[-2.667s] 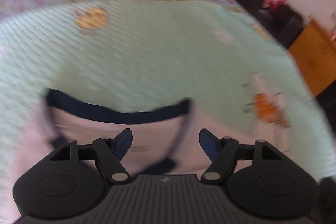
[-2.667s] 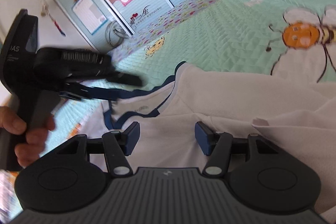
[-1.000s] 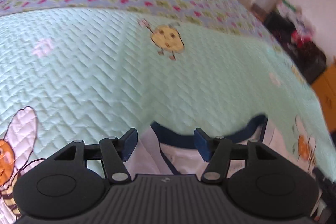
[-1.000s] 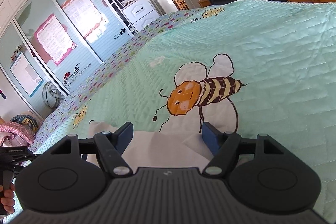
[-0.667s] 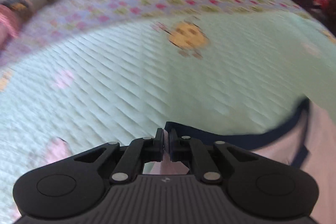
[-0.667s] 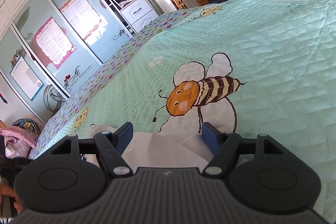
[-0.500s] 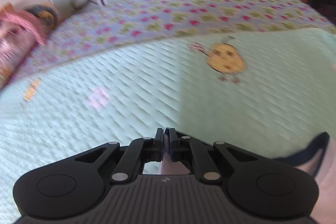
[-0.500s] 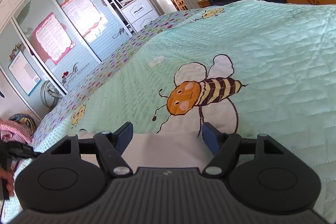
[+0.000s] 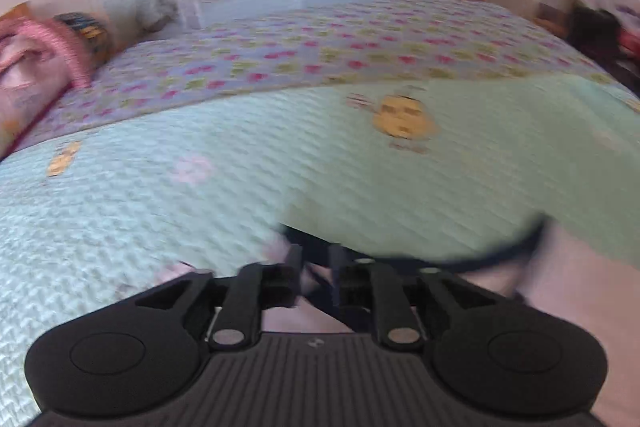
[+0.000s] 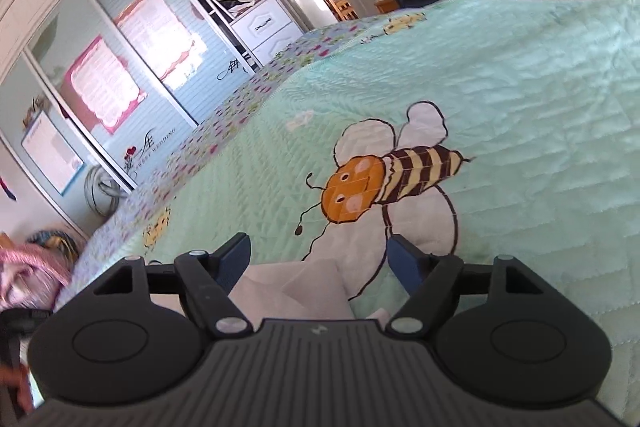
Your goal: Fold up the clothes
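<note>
White garment (image 9: pixel 572 291) on bed quilt (image 9: pixel 200 195); left gripper (image 9: pixel 316 269) jaws opening over its navy trim, right gripper (image 10: pixel 318 257) spread wide above garment.

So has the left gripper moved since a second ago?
Yes. The left gripper swung left: the yellow chick print and the shirt's navy collar slid right in its view.
</note>
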Available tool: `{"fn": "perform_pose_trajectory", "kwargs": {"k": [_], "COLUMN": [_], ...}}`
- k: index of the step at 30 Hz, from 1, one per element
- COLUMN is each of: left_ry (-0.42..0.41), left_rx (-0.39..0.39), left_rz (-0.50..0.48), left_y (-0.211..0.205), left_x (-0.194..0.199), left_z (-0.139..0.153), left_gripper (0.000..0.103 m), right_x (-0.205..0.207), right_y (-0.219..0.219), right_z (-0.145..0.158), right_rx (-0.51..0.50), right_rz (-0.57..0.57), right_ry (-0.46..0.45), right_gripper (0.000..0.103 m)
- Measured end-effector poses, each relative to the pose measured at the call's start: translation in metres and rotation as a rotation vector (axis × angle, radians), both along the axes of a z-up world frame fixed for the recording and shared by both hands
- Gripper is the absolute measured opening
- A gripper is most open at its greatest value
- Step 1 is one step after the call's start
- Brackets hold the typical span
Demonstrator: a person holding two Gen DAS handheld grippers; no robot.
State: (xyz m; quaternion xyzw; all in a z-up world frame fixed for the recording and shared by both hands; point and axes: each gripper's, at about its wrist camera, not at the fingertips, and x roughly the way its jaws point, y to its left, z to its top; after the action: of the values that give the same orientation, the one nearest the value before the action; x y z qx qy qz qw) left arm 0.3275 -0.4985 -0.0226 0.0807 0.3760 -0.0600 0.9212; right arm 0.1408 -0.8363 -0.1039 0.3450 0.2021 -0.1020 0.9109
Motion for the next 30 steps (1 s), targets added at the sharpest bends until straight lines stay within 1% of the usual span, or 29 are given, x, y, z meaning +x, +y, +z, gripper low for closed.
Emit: {"fn": "perform_pose_trajectory", "kwargs": {"k": [1, 2, 5, 7, 8, 12, 15, 16, 17, 21, 24, 25, 27, 29, 30], "left_ry": [0.025, 0.043, 0.062, 0.059, 0.062, 0.101, 0.117, 0.122, 0.127, 0.167, 0.16, 0.158, 0.173, 0.187, 0.189], "left_rx": [-0.01, -0.01, 0.031, 0.059, 0.068, 0.089, 0.066, 0.035, -0.001, -0.199, -0.294, -0.311, -0.31, -0.296, -0.279], "left_rz": [-0.057, -0.106, -0.204, -0.224, -0.229, -0.184, -0.155, -0.14, -0.125, -0.038, -0.008, -0.007, -0.016, -0.028, -0.038], "left_y": [-0.015, -0.031, -0.083, -0.11, -0.122, -0.145, -0.146, -0.142, -0.139, -0.121, -0.122, -0.124, -0.133, -0.142, -0.146], "left_x": [-0.009, -0.016, -0.027, -0.027, -0.026, -0.013, -0.006, -0.005, -0.003, 0.007, 0.013, 0.015, 0.019, 0.022, 0.022], "left_z": [0.0, 0.0, -0.003, -0.01, -0.014, -0.031, -0.037, -0.037, -0.037, -0.027, -0.017, -0.015, -0.015, -0.016, -0.018], "left_gripper": [0.058, 0.061, 0.062, 0.065, 0.066, 0.067, 0.067, 0.067, 0.067, 0.067, 0.067, 0.067, 0.067, 0.067, 0.067], "right_x": [0.0, 0.001, 0.006, 0.009, 0.009, 0.005, 0.01, 0.012, 0.014, 0.014, 0.011, 0.01, 0.005, -0.003, -0.008], "right_y": [0.001, 0.003, 0.011, 0.015, 0.015, 0.018, 0.011, 0.008, 0.005, -0.001, -0.009, -0.013, -0.025, -0.046, -0.055], "right_z": [0.001, 0.004, 0.009, 0.011, 0.013, 0.02, 0.015, 0.012, 0.009, 0.008, 0.007, 0.006, 0.002, -0.004, -0.006], "right_rx": [-0.002, -0.015, -0.079, -0.122, -0.146, -0.254, -0.223, -0.204, -0.161, -0.086, -0.028, 0.005, 0.107, 0.261, 0.311], "right_rz": [0.003, 0.01, 0.042, 0.049, 0.041, -0.012, 0.028, 0.047, 0.079, 0.123, 0.129, 0.124, 0.107, 0.069, 0.047], "right_ry": [0.007, 0.02, 0.079, 0.122, 0.129, 0.148, 0.177, 0.184, 0.181, 0.152, 0.132, 0.122, 0.09, 0.038, 0.023], "right_gripper": [0.076, 0.076, 0.076, 0.076, 0.076, 0.076, 0.077, 0.077, 0.078, 0.078, 0.078, 0.078, 0.077, 0.077, 0.076]}}
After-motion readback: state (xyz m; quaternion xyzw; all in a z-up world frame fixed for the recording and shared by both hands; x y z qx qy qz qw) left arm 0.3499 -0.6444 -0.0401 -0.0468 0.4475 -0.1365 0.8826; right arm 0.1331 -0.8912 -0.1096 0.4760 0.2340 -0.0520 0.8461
